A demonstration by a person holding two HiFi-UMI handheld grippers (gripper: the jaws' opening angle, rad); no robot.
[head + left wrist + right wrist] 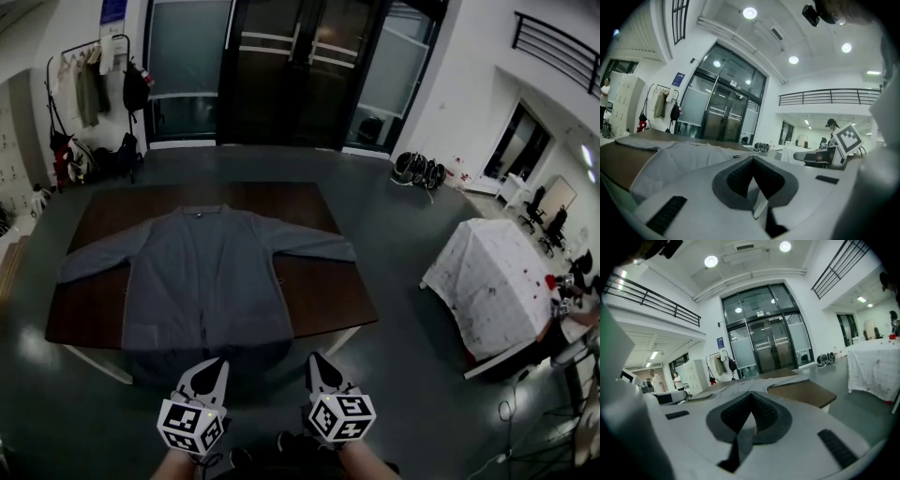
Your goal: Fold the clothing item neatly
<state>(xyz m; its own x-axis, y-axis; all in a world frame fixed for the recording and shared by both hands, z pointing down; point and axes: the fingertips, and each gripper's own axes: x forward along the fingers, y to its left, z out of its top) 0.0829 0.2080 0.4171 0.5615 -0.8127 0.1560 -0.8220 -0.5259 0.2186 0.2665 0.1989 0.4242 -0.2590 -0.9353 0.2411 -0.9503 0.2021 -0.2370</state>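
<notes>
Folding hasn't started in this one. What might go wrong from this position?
1. The left gripper and right gripper are both shut and empty; going in like that would likely shove the jacket rather than pinch its hem.
2. The hem hangs over the table's near edge, so a tug toward the person may drag the jacket off.
3. The sleeves lie spread wide and may bunch.
</notes>
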